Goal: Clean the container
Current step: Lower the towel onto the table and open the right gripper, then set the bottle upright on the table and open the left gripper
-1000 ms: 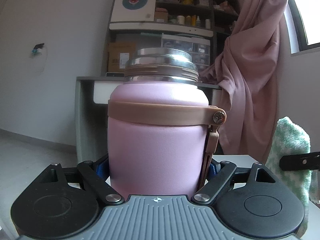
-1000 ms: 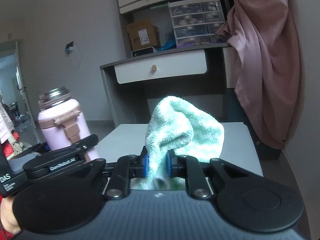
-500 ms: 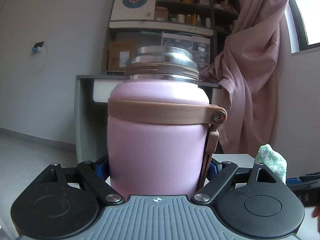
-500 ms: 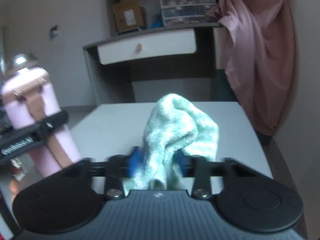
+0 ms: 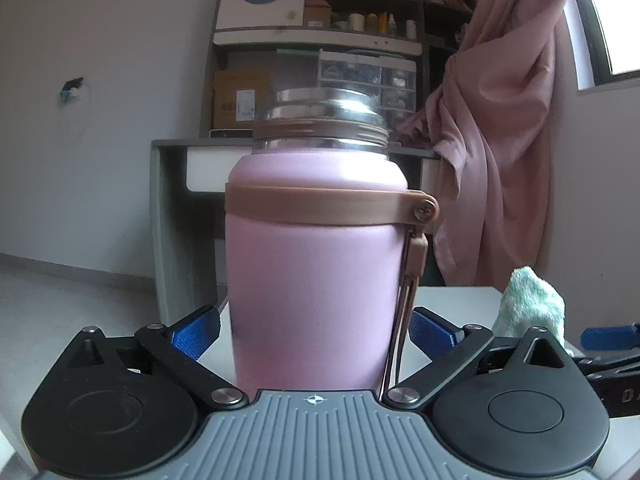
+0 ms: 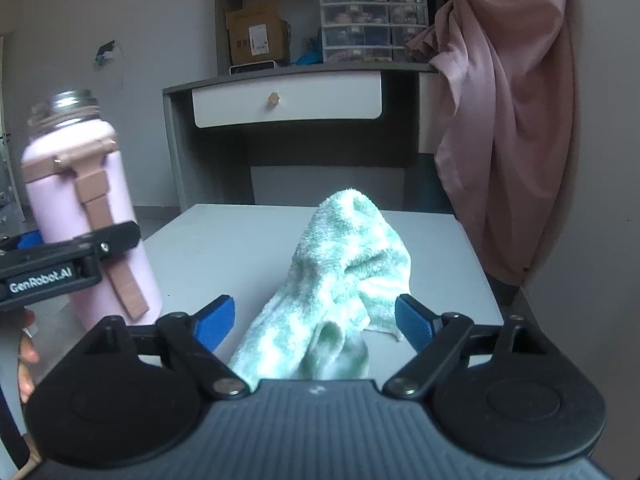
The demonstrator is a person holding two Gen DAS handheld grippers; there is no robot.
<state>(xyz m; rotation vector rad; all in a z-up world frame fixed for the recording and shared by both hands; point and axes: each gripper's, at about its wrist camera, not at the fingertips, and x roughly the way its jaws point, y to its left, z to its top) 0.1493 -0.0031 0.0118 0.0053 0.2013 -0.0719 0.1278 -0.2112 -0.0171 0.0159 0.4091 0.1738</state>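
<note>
Left wrist view
Container [image 5: 316, 264]: standing upright on the grey-white table [image 5: 460, 300], near its left edge, filling the middle of the view; pink body, brown band around the shoulder, bare steel threaded neck, no lid on.
Strap [image 5: 412, 276]: hanging down the container's right side from a screw on the band.
Left gripper [image 5: 316, 330]: spread wide, jaws having just been opening; blue pads [image 5: 196, 330] standing clear of the pink wall on both sides, container sitting between them but not being squeezed.
Cloth [image 5: 530, 300]: green-and-white, peeking up at the right, resting on the table well apart from the container.
Background: desk with a white drawer, shelves above it, pink curtain hanging at the right.

Right wrist view
Right gripper [image 6: 314, 322]: released, jaws having just been opening; blue pads [image 6: 416, 322] parted either side of the cloth [image 6: 344, 272], neither one pressing on it.
Cloth: slumping in a loose heap on the table [image 6: 224, 248], near its front edge, lying between the open fingers.
Container [image 6: 80, 200]: standing at the table's left edge, upright, with the left gripper's black finger crossing in front of its lower half.
Hand [image 6: 26, 354]: showing at the left border, below that finger.
</note>
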